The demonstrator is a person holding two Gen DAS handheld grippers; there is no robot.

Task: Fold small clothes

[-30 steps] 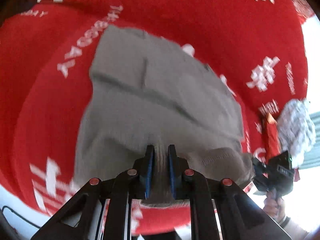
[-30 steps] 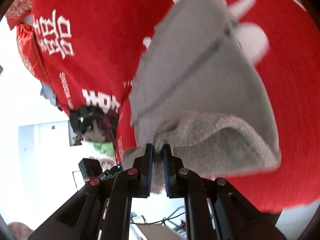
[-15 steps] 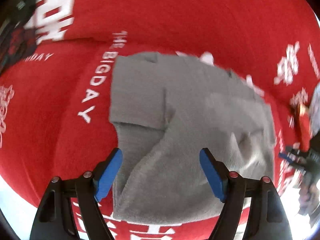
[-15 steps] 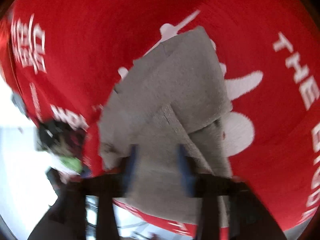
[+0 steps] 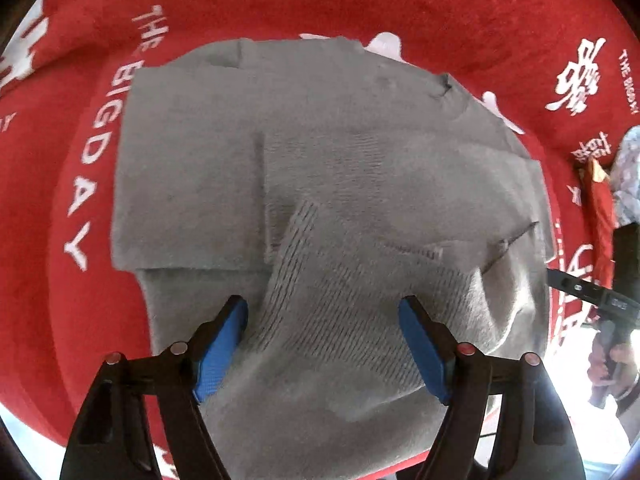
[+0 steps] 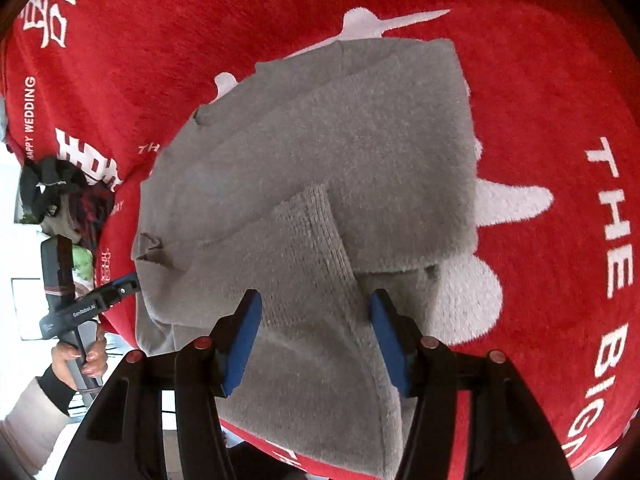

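Note:
A small grey knit sweater point(image 5: 340, 184) lies folded on a red cloth with white lettering point(image 5: 400, 4). Its ribbed hem is laid over the body. It also shows in the right wrist view point(image 6: 320, 184). My left gripper point(image 5: 322, 344) is open and empty, its blue pads spread just above the near edge of the sweater. My right gripper point(image 6: 314, 336) is open and empty over the ribbed part at the other side. Each gripper appears in the other's view, the right gripper point(image 5: 592, 300) and the left gripper point(image 6: 88, 304), at the sweater's edges.
The red cloth point(image 6: 540, 80) covers the whole table. A heap of dark clothes point(image 6: 64, 196) lies past the cloth's left edge in the right wrist view. A patterned pale garment point(image 5: 628, 168) sits at the far right of the left wrist view.
Both grippers were shut on the sweater's hem and carried it over the body. They have opened and let it drop, and now hover above the folded sweater.

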